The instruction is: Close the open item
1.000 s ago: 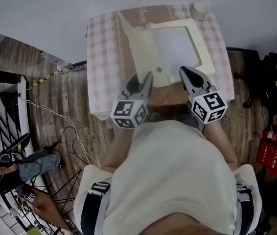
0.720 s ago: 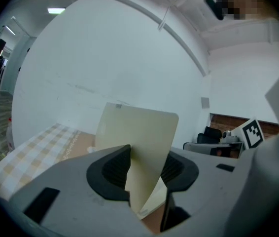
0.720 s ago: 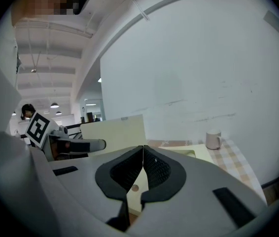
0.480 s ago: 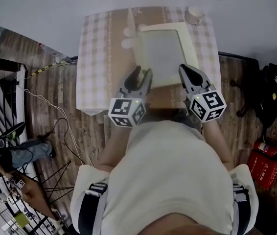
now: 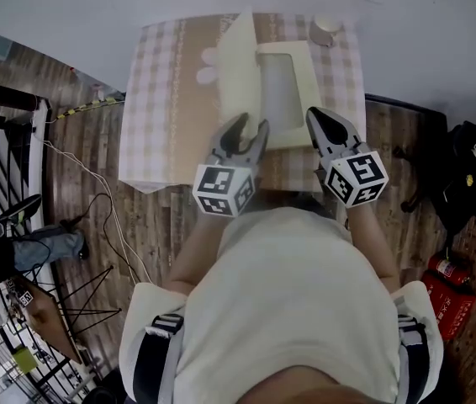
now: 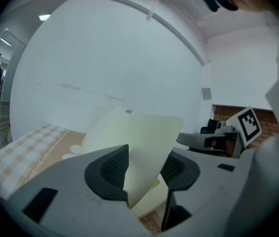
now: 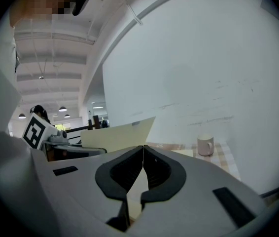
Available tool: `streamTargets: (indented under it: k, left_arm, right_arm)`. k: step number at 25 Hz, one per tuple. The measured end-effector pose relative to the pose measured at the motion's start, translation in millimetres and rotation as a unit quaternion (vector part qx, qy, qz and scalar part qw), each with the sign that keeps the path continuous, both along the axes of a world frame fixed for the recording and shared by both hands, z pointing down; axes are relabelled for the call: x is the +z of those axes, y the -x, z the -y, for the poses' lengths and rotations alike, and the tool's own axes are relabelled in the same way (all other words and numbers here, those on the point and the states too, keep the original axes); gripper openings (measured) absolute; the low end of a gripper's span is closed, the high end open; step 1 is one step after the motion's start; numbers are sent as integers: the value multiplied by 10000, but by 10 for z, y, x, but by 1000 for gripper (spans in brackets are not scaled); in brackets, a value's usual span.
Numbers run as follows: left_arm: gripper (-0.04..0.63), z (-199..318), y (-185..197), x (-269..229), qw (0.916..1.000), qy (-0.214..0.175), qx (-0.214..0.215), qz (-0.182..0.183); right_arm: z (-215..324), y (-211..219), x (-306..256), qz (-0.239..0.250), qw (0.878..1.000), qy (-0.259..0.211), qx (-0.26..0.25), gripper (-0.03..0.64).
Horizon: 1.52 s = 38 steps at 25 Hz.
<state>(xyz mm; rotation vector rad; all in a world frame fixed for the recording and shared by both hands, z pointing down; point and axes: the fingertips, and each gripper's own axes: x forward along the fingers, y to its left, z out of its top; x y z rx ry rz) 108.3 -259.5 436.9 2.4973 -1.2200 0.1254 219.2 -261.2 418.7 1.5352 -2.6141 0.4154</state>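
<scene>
A flat cream box point(image 5: 293, 99) lies on the checked table point(image 5: 158, 99). Its lid point(image 5: 238, 66) stands nearly upright along the box's left side. My left gripper point(image 5: 252, 124) is at the lid's near corner. In the left gripper view the lid point(image 6: 134, 137) passes between the jaws of the left gripper point(image 6: 147, 157); the jaws are opening, and the pads stand apart from it. My right gripper point(image 5: 314, 114) hovers at the box's near right edge. In the right gripper view, the right gripper point(image 7: 143, 148) is shut with its tips meeting and nothing in them.
A pale mug point(image 5: 325, 29) stands at the table's far right corner. Around the table is wooden floor with cables point(image 5: 95, 200) at the left, a black chair point(image 5: 473, 167) and a red fire extinguisher point(image 5: 444, 297) at the right. A white wall lies beyond.
The lid has swung up from lying low over the left side to standing nearly upright. The left jaws have spread wider around it. The right gripper has stayed shut near the box.
</scene>
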Motion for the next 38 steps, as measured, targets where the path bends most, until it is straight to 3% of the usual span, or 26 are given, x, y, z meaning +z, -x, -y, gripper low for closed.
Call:
streamTargets:
  k: [15, 29, 38]
  left_arm:
    - [161, -30, -720, 391, 9975, 364, -108, 594]
    - [160, -28, -1117, 845, 9874, 794, -57, 1368]
    - [160, -21, -1245, 1092, 9802, 1114, 16, 1638]
  right_arm:
    - [230, -639, 96, -212, 9992, 99, -333, 0]
    - [992, -617, 464, -699, 9918, 414, -987, 0]
    - [1178, -431, 948, -1310, 9759, 807, -1545, 0]
